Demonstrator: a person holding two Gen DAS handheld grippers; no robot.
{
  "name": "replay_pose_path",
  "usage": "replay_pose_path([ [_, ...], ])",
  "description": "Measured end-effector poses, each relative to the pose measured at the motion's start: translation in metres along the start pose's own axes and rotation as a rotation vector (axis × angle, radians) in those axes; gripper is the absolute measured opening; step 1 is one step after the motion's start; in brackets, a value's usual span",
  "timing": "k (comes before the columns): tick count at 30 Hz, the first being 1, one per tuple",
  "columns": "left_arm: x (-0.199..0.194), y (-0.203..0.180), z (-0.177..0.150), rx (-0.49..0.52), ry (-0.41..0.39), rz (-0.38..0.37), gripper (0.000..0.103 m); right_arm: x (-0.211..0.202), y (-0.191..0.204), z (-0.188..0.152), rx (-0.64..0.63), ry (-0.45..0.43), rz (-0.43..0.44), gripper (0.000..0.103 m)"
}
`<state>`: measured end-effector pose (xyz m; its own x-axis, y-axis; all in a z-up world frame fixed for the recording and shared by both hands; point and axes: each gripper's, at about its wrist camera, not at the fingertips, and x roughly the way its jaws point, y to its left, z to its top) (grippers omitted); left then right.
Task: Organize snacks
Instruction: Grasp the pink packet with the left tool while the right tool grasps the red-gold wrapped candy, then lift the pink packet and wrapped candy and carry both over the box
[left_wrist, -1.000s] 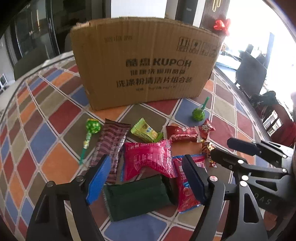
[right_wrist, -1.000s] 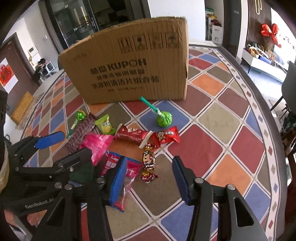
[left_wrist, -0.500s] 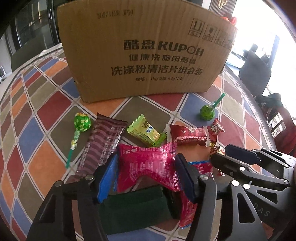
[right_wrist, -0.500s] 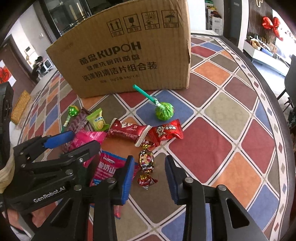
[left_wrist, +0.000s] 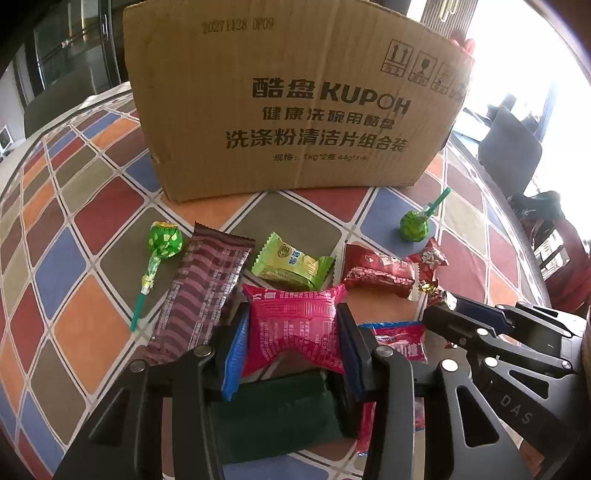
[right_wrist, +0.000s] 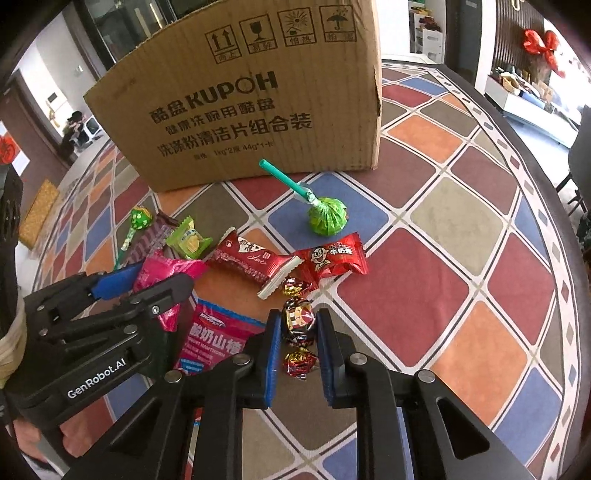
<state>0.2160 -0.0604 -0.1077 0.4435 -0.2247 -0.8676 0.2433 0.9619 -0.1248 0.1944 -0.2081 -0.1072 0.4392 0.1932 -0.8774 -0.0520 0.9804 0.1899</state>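
Pick-up step: left tongs (left_wrist: 291, 347) just closed onto pink packet (left_wrist: 295, 328), right tongs (right_wrist: 297, 343) onto foil candy (right_wrist: 297, 322); next, lift both into cardboard box (right_wrist: 236, 99).

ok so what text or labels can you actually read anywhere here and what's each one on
"KUPOH", after two Chinese characters: cardboard box, front face.
"20271128 OP09": stamp near the box's top edge.
Four handling symbols on the box; their captions are too small to read.
"GenRobot.AI": body of the left gripper.
"DAS": body of the right gripper.
"Love": dark red wrapped snack.
Pink packet and blue-and-red packet: print too small or blurred.
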Motion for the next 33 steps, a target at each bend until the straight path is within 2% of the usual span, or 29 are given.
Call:
replay_pose_path([
  [19,-0.055,-0.012,-0.003,-0.003,-0.108,0.000,0.044,-0.047,0.006,0.000,-0.012,-0.113,0.036,0.019],
  [33,-0.116,-0.014,0.017,0.006,-0.275,-0.003,0.044,-0.102,0.020,0.017,-0.046,-0.259,0.060,0.019],
])
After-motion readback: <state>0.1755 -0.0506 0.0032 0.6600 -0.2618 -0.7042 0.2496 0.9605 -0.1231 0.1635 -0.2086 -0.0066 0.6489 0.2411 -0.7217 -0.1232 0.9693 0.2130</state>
